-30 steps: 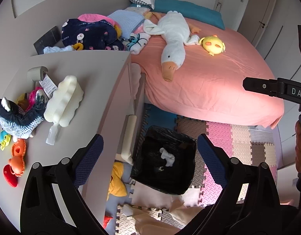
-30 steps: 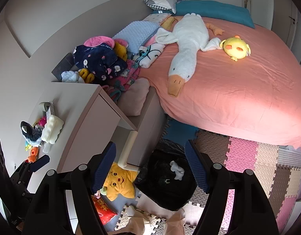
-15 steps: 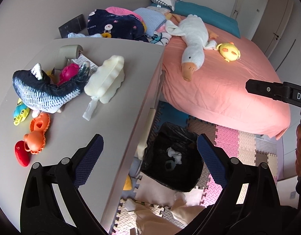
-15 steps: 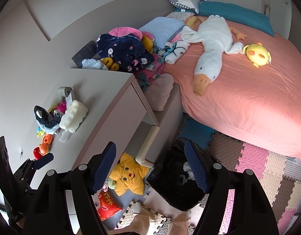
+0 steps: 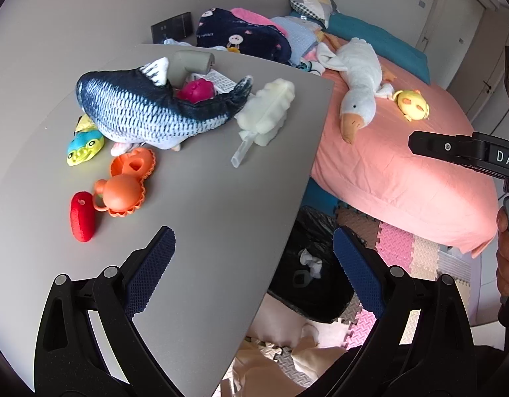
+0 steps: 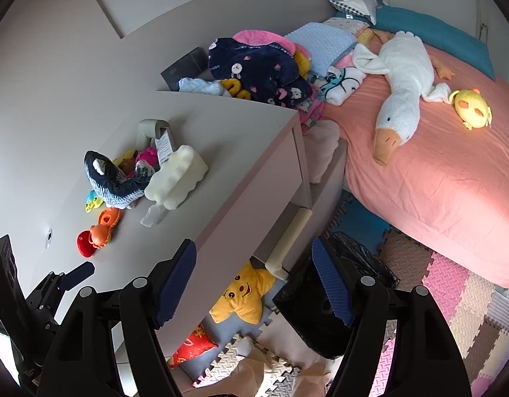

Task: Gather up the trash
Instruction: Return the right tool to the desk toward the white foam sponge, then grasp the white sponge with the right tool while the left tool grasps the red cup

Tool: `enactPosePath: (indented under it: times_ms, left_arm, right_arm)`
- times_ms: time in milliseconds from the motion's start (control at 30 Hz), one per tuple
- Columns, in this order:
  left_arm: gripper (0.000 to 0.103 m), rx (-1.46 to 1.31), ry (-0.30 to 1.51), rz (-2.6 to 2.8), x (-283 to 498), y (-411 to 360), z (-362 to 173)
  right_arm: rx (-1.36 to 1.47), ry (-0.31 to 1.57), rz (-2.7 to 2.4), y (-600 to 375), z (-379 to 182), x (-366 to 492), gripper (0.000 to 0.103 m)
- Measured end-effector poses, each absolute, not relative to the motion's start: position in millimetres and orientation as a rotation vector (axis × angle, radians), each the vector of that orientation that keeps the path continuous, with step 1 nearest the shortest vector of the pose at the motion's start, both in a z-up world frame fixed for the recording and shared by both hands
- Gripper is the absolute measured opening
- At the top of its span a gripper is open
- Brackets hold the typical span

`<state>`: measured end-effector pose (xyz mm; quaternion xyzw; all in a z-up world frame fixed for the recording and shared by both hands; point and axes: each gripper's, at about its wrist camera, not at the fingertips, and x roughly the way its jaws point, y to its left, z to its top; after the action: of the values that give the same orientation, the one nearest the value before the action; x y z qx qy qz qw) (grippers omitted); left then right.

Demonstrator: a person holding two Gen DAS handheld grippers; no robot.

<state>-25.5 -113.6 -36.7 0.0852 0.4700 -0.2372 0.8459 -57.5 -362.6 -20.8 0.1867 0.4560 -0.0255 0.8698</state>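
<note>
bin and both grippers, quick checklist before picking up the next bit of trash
1. Left gripper open and empty: ok.
2. Right gripper open and empty: ok.
3. Bin lined, open, with room: ok; only a white wad and a dark scrap show.
4. Bin clear of the desk edge: ok.
5. Trash on the desk identified: cannot tell; mostly toys, plus a paper tag.

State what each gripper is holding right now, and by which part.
Nothing is held. The left gripper and the right gripper both stand open with no object between their fingers.
</note>
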Motion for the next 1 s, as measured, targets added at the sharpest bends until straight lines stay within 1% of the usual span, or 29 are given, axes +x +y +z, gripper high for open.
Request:
enactPosePath:
  times_ms: [567,933,1000]
  left_arm:
    - [0.093,0.103,1.013,-0.347,-5,-25,-42]
    - [0.093,0.073,1.067,-0.299,21,7,-59]
    - [0.091,0.074,1.076,-0.292,25,10,-62]
  right_arm:
    - [0.368,1.014,0.036,-291,-35,0,0.073]
    - [0.336,1.056,0.034,-265,-46,41,0.073]
    - [0.333,1.067,0.02,-261,-51,50,0.073]
